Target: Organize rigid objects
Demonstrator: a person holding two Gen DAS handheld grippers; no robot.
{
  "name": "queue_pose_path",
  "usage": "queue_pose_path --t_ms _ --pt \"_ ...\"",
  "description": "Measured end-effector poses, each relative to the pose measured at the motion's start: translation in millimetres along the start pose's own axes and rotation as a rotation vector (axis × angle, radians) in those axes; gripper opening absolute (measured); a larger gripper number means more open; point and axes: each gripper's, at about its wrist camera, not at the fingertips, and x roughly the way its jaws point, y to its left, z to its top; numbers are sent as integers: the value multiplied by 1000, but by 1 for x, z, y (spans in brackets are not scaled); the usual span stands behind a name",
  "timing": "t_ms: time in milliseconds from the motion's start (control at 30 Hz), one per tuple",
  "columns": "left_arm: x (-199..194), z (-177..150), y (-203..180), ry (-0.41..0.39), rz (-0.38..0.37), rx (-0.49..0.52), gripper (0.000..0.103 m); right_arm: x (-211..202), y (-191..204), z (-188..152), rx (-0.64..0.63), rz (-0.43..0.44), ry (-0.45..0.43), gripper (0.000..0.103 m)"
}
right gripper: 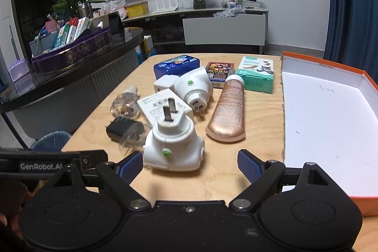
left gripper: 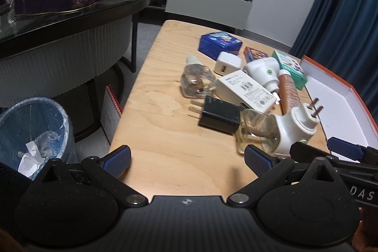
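Note:
A cluster of small items lies on the wooden table [left gripper: 165,134]. Nearest is a white plug-in diffuser [right gripper: 173,145] with a clear bottle, prongs up; it also shows in the left wrist view as the diffuser [left gripper: 293,131]. My right gripper [right gripper: 190,165] stands open just in front of it, its left finger beside the diffuser's base. My left gripper [left gripper: 187,160] is open over bare wood, left of the diffuser. Behind lie a black charger [left gripper: 219,117], a white box [left gripper: 248,92], a copper tube [right gripper: 228,112] and a second white diffuser [right gripper: 195,89].
An open orange box with a white inside [right gripper: 330,115] sits on the right. A blue tin [right gripper: 176,66], a white charger cube [left gripper: 226,63], a clear bottle [left gripper: 197,82], a teal carton [right gripper: 256,74] and a dark card box [right gripper: 219,71] lie further back. A bin [left gripper: 33,131] stands left of the table.

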Motion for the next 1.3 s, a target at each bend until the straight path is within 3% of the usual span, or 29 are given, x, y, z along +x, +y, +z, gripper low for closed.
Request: queue_pose_path --t_ms 300,600,700,800,867,900,1000,1067,1167,1300 --pt "-10 5 14 -80 56 -95 103 19 5 5 14 90 -9 102" --pt "-8 6 16 -73 52 -100 103 40 7 10 -47 162 -4 102" --pt "-7 5 13 -68 50 -77 103 36 -5 7 12 199 -13 90" --pt "-6 4 8 -65 52 -44 103 28 -8 6 -31 225 -30 76" --pt "-5 4 6 -63 53 -25 103 27 -3 6 -103 220 -15 80" --pt "-4 3 4 -61 55 -17 103 31 0 6 -143 220 5 88" --pt "-2 3 3 -57 58 -7 103 40 3 5 -177 230 11 90" --pt "-2 3 2 -56 61 -2 103 52 7 7 -221 241 52 90" --pt "-1 3 1 -53 62 8 103 57 7 9 -246 261 46 72" --pt "0 3 -1 -56 47 19 103 49 -6 9 -174 273 30 70"
